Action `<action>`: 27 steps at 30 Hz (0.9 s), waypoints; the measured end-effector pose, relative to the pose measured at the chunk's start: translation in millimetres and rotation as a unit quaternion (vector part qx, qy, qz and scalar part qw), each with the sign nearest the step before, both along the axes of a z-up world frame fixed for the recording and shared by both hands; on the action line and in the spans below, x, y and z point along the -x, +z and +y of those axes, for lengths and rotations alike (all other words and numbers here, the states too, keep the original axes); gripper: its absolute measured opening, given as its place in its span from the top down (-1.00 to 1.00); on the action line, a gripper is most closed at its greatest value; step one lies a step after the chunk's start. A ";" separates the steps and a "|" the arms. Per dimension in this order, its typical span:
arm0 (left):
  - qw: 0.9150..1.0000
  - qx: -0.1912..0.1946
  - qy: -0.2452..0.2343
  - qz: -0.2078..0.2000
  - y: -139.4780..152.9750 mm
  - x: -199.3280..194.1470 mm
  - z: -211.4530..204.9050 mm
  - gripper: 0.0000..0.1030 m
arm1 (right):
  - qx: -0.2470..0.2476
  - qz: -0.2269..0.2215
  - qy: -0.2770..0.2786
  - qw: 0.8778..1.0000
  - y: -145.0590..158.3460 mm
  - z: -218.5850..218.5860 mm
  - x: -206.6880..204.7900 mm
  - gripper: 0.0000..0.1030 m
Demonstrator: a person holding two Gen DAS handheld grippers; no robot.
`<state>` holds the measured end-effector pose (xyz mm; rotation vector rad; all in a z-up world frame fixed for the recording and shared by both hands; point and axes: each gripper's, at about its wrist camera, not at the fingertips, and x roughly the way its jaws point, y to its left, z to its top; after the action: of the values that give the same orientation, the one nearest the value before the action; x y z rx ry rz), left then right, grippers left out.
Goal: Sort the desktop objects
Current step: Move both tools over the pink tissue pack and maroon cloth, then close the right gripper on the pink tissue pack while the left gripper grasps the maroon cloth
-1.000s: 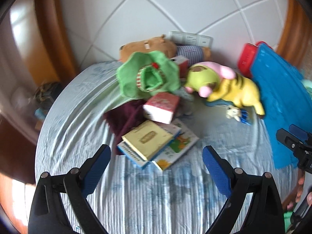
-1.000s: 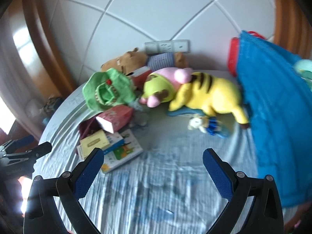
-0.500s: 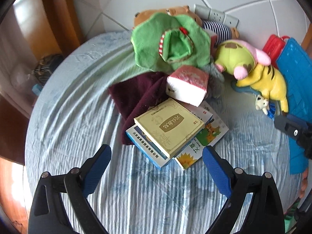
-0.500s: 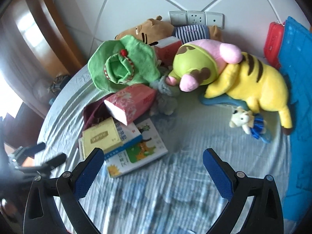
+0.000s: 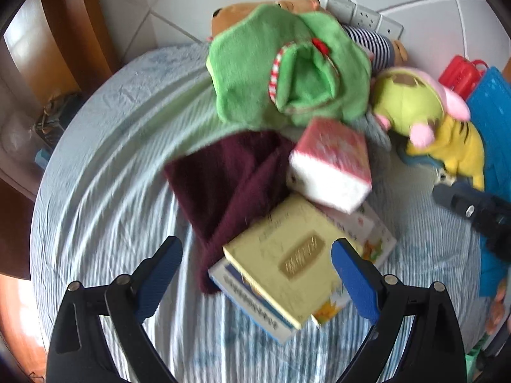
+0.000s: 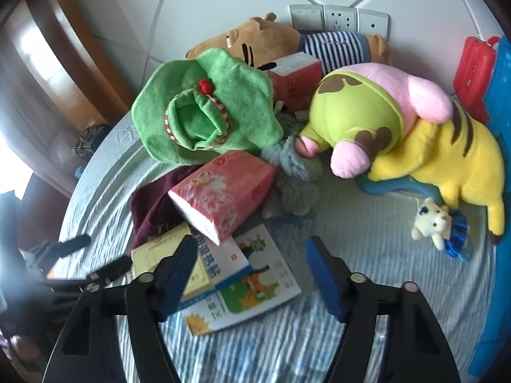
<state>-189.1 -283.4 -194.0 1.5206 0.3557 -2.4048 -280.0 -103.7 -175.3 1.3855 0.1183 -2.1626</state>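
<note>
Approach step: book stack lower centre of frame, both grippers over it; left gripper jaws spread wide, right gripper jaws just narrowing, nothing pinched; next, close on top book

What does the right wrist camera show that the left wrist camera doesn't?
Only the right wrist view shows the right gripper, whose jaws have just been closing with nothing between the pads, the small white bear, the grey plush in full and a second red box.

Only the left wrist view shows the left gripper with its open jaws hanging above the yellow book.

Both show the green hat, the tissue pack, the maroon cloth, the yellow plush and the red case.
</note>
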 end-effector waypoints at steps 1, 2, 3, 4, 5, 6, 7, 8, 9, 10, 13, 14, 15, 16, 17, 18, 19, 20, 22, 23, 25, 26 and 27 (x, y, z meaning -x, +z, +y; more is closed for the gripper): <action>1.000 0.003 0.003 0.002 1.6 4.5 -4.6 -0.86 | 0.002 -0.005 -0.003 1.000 -2.8 -2.8 4.6 -0.36; 1.000 0.005 0.006 0.004 3.1 8.3 -9.6 -0.86 | 0.005 -0.011 -0.006 1.000 -5.8 -5.9 9.5 -0.36; 1.000 0.007 0.009 0.003 3.3 11.0 -15.6 -0.86 | 0.009 -0.019 -0.009 1.000 -8.9 -9.3 14.6 -0.38; 1.000 0.008 0.013 0.003 3.0 13.4 -22.0 -0.86 | 0.012 -0.027 -0.014 0.999 -12.6 -13.7 20.1 -0.42; 1.000 0.010 0.015 0.000 1.4 15.3 -27.8 -0.86 | 0.015 -0.036 -0.020 0.999 -16.9 -19.6 25.7 -0.61; 1.000 0.013 0.016 -0.004 -1.3 17.5 -33.8 -0.86 | 0.017 -0.044 -0.024 0.999 -21.4 -26.5 31.0 -0.88; 1.000 0.015 0.016 -0.008 -4.4 19.4 -39.0 -0.86 | 0.019 -0.049 -0.027 0.998 -25.0 -33.3 35.1 -0.98; 1.000 0.014 0.016 -0.010 -8.3 21.5 -43.8 -0.86 | 0.019 -0.051 -0.027 0.998 -27.6 -39.7 37.6 -0.99; 1.000 0.011 0.015 -0.013 -12.5 23.6 -48.4 -0.86 | 0.020 -0.054 -0.028 0.998 -30.6 -46.7 40.3 -0.99; 1.000 0.007 0.012 -0.016 -17.7 26.1 -52.0 -0.86 | 0.018 -0.057 -0.028 0.998 -34.3 -54.6 43.3 -0.99; 1.000 -0.007 -0.005 -0.028 -35.9 34.6 -54.4 -0.86 | 0.000 -0.066 -0.031 0.997 -47.5 -75.7 52.0 -0.99; 0.999 -0.010 -0.012 -0.031 -41.9 37.8 -53.1 -0.86 | -0.006 -0.069 -0.032 0.997 -52.2 -80.8 54.6 -0.99; 0.999 -0.013 -0.019 -0.034 -47.8 41.2 -51.1 -0.86 | -0.010 -0.073 -0.034 0.997 -56.8 -85.2 57.2 -0.99; 0.999 -0.016 -0.026 -0.038 -53.8 44.6 -49.1 -0.86 | -0.014 -0.077 -0.037 0.996 -61.4 -88.8 59.5 -0.99; 0.999 -0.018 -0.032 -0.040 -58.6 47.4 -47.4 -0.86 | -0.017 -0.080 -0.038 0.996 -65.3 -91.3 60.7 -0.99; 0.998 -0.018 -0.036 -0.044 -64.4 51.2 -46.6 -0.86 | -0.020 -0.083 -0.037 0.996 -68.9 -93.5 61.2 -0.99; 0.998 -0.018 -0.039 -0.048 -70.6 55.4 -46.1 -0.86 | -0.023 -0.086 -0.036 0.995 -73.3 -96.8 62.8 -0.99; 0.998 -0.018 -0.041 -0.049 -75.3 58.7 -46.3 -0.86 | -0.025 -0.089 -0.035 0.995 -76.9 -99.2 64.4 -0.99; 0.997 -0.022 -0.044 -0.054 -86.3 65.6 -46.4 -0.73 | -0.024 -0.091 -0.039 0.995 -81.3 -101.6 68.1 -0.99; 0.997 -0.025 -0.046 -0.057 -90.4 67.9 -46.2 -0.63 | -0.021 -0.091 -0.042 0.995 -82.6 -102.2 69.9 -0.99; 0.996 -0.037 -0.051 -0.056 -98.5 71.5 -43.4 -0.53 | -0.017 -0.090 -0.049 0.995 -83.8 -102.5 73.2 -0.99; 0.996 -0.043 -0.052 -0.055 -102.5 73.1 -42.0 -0.38 | -0.020 -0.088 -0.049 0.995 -84.8 -103.8 74.4 -0.99; 0.996 -0.048 -0.051 -0.054 -104.3 73.7 -42.1 -0.31 | -0.024 -0.086 -0.049 0.995 -86.2 -105.4 75.5 -0.99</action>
<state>-262.8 -325.5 -298.3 1.7419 0.3848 -2.4001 -355.5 -209.0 -261.5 1.6296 0.0371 -2.1184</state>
